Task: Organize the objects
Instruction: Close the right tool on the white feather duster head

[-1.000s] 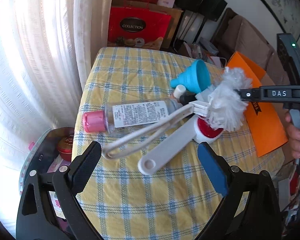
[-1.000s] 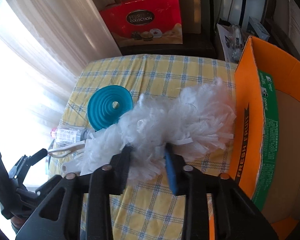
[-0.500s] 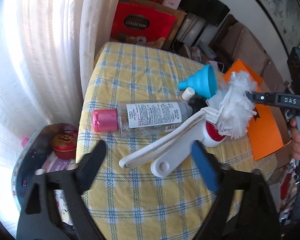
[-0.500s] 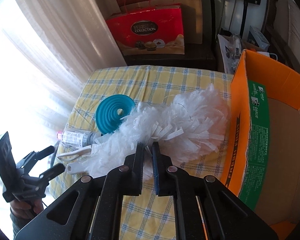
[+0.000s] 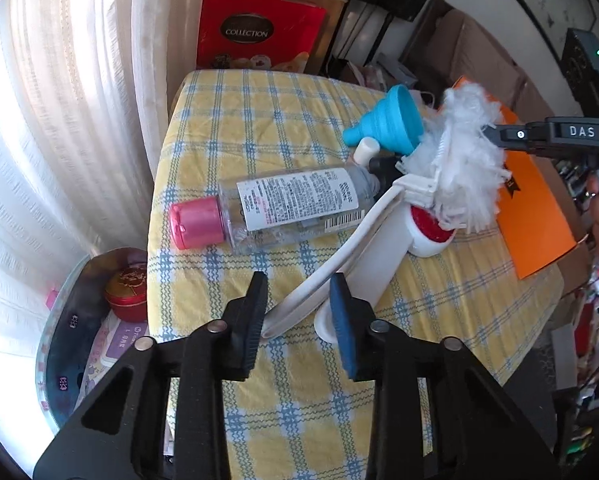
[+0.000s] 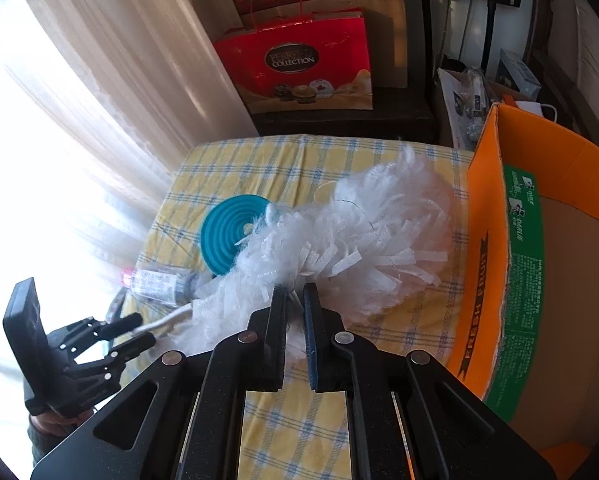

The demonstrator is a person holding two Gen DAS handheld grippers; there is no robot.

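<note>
While the right gripper (image 6: 295, 292) clamps the fluffy white shredded-plastic duster (image 6: 363, 228), the left gripper (image 5: 297, 292) has just been closing — its jaws around the duster's white plastic loop handle (image 5: 339, 256).

Both hand-held grippers are matte black plastic with silver screw heads; the left gripper (image 5: 298, 300) carries one blue pad. The right gripper (image 6: 295, 300) bears white "DAS" lettering behind its fingers.

Both wrist views look steeply down, close over the checked table (image 5: 283, 432), sharing the white duster (image 6: 363, 232).
</note>
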